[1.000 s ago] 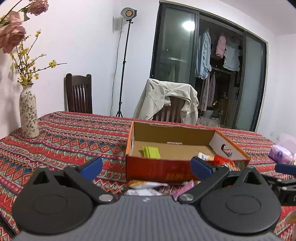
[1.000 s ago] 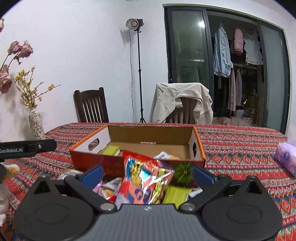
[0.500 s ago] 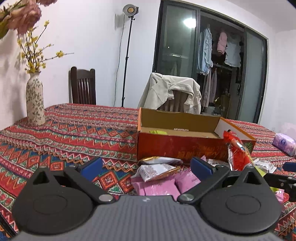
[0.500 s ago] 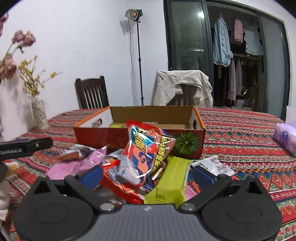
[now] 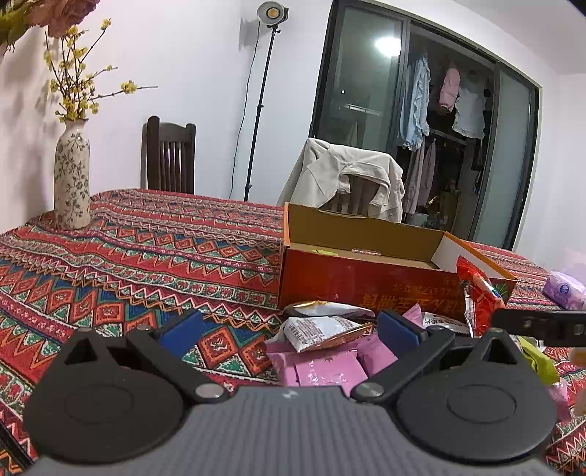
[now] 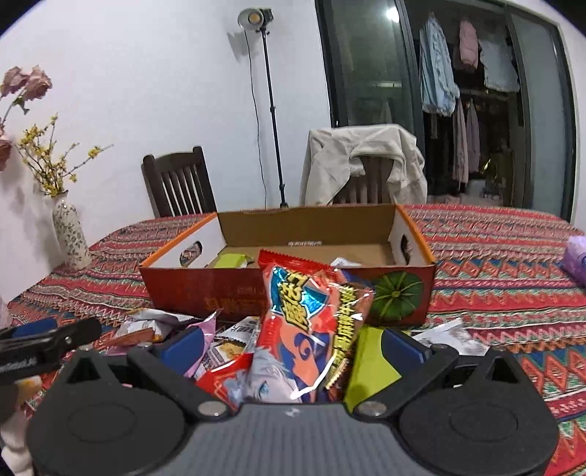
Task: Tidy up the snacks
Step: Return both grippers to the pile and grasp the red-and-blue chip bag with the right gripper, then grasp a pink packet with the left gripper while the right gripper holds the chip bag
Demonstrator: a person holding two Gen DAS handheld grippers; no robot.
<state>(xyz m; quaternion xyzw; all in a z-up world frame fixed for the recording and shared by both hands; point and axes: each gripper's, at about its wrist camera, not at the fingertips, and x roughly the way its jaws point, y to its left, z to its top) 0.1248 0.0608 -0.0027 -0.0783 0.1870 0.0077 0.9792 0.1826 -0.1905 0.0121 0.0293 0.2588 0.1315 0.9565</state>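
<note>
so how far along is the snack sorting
Early stage. Done: a green packet and a white one lie in the orange cardboard box. In hand: nothing clearly gripped; the right gripper has its jaws wide open around the standing red foil snack bag, and the left gripper is open over the pink packets. Left: the whole pile in front of the box.

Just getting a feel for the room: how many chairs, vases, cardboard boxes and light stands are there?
Chairs: 2
Vases: 1
Cardboard boxes: 1
Light stands: 1
Total: 5
</note>
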